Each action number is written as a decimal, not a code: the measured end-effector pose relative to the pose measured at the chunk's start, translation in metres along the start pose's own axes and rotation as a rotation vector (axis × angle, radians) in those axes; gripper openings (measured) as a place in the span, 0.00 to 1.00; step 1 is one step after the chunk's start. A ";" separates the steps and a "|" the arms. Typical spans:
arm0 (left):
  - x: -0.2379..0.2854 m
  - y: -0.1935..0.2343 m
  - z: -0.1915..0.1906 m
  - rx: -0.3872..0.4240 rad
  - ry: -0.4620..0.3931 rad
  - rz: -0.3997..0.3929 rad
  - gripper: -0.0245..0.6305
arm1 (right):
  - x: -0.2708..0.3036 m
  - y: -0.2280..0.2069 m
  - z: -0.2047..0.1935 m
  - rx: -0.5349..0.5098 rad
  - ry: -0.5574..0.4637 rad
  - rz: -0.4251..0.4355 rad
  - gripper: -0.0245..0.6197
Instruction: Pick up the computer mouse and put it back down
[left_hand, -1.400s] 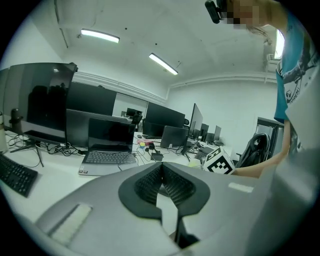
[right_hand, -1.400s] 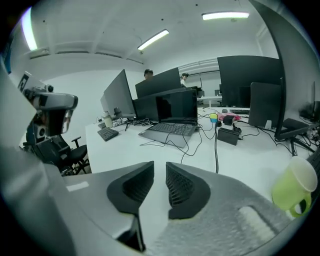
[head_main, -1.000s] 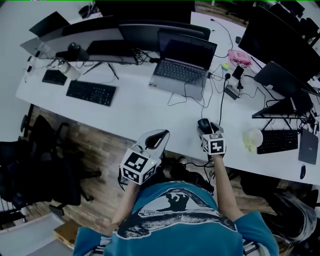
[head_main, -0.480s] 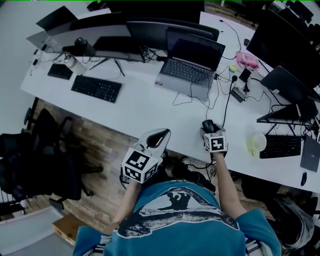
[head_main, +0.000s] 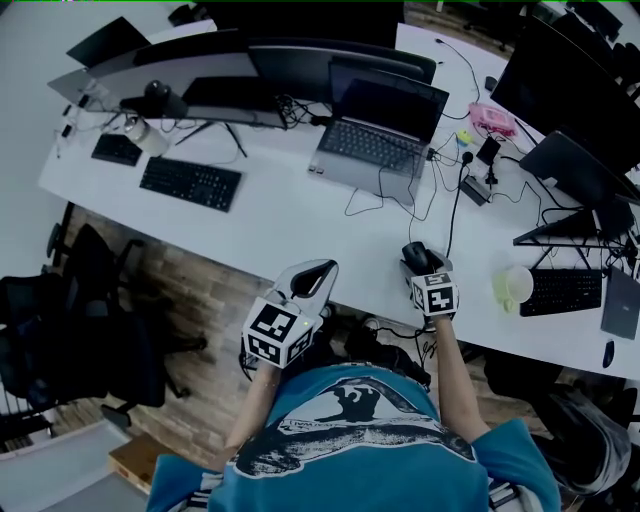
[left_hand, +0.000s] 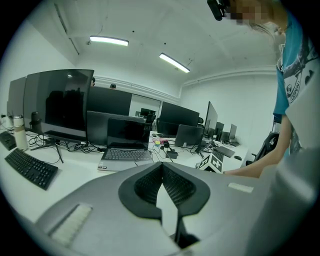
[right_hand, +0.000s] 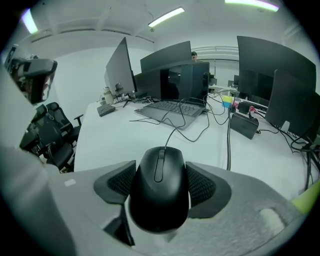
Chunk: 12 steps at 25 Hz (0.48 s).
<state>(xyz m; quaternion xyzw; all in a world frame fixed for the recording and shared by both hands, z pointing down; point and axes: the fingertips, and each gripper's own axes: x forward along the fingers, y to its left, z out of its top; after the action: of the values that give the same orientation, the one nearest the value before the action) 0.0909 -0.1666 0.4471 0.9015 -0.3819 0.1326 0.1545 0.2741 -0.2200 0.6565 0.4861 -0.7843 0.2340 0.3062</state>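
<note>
The right gripper (right_hand: 160, 176), whose jaws have just been closing and apparently press both flanks of the computer mouse (right_hand: 159, 197) on the person's side of the laptop (right_hand: 172, 106), may lose it if those rounded sides slip or its cable (right_hand: 175, 129), trailing toward the laptop, tugs.

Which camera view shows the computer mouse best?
The right gripper view: the computer mouse fills its middle, wheel and cable plain, between the jaws of the right claw, which have just been closing. The head view shows only a small dark shape beyond the marker cube. The left gripper view shows none of it.
</note>
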 end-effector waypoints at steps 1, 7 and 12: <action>0.000 0.002 -0.001 -0.002 0.001 -0.001 0.06 | -0.004 0.002 0.005 0.001 -0.012 0.006 0.52; -0.002 0.012 -0.001 -0.005 0.003 -0.010 0.06 | -0.034 0.022 0.039 -0.010 -0.097 0.046 0.52; -0.005 0.023 0.001 -0.008 0.000 -0.013 0.06 | -0.058 0.042 0.076 -0.069 -0.161 0.065 0.52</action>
<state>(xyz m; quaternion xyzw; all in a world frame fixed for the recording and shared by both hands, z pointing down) 0.0709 -0.1792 0.4490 0.9034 -0.3766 0.1300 0.1589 0.2369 -0.2169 0.5595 0.4667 -0.8293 0.1769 0.2511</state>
